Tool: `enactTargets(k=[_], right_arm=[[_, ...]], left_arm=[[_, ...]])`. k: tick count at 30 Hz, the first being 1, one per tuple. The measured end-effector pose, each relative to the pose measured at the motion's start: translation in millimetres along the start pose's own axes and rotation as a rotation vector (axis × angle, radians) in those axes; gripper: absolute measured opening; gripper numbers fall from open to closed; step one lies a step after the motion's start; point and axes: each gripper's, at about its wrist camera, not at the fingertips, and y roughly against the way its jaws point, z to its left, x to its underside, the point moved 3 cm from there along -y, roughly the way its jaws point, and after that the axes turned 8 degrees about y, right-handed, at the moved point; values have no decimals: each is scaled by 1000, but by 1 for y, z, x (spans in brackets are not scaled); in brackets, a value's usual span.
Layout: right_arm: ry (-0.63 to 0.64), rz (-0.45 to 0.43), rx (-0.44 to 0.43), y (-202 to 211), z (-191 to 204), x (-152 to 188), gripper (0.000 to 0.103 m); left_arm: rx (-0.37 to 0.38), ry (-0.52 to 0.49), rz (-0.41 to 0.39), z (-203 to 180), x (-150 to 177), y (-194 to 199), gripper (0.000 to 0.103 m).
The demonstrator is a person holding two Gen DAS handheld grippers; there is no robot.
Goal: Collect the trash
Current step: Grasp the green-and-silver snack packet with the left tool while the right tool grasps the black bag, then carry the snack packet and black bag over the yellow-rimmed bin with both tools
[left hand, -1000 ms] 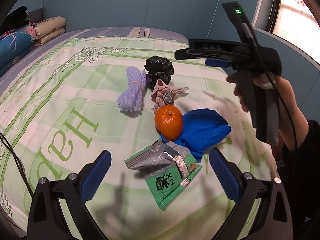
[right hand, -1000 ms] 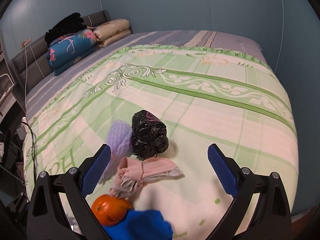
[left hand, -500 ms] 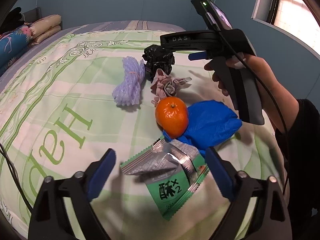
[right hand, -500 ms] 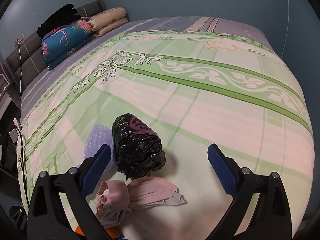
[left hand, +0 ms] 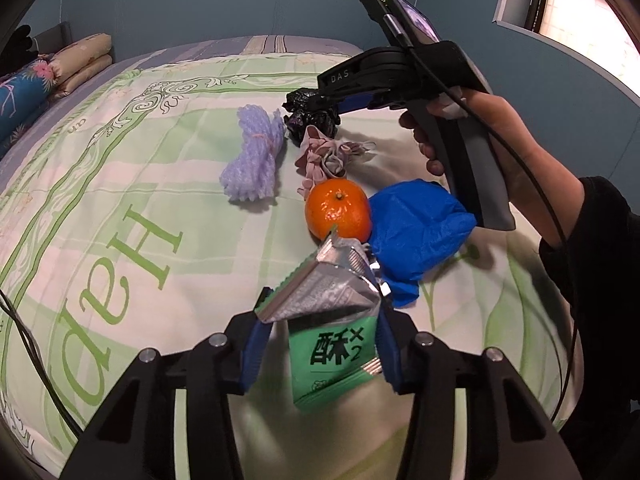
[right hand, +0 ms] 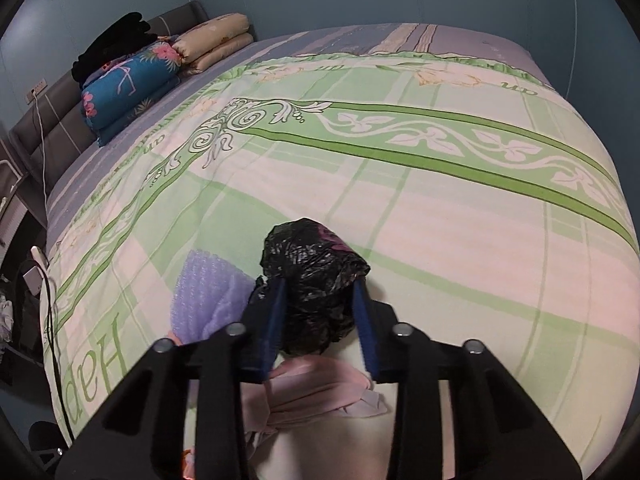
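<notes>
Both grippers are mid-grasp on a green-patterned bed (right hand: 440,208). The left gripper (left hand: 320,344) is closing its fingers on a green snack wrapper (left hand: 332,344) at the near edge. The right gripper (right hand: 320,320) is closing on a crumpled black plastic bag (right hand: 316,268) farther off. Next, probably, each must lift clear without snagging the pink mask (right hand: 312,392).

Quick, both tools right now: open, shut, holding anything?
Left tool: closing on the crumpled green and silver foil snack wrapper, pads touching it.
Right tool: closing, clamped on the crumpled black plastic bag.
</notes>
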Motion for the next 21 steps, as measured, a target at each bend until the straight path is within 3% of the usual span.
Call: enactTargets(k=[6,21], right_arm=[[8,-20,14,12,3,-3,14],[5,-135,-2,93,1,-12,14]], left_arm=[[8,11,-20,2,-4,9,40],[-8,4,-93,1,-13,42,40]])
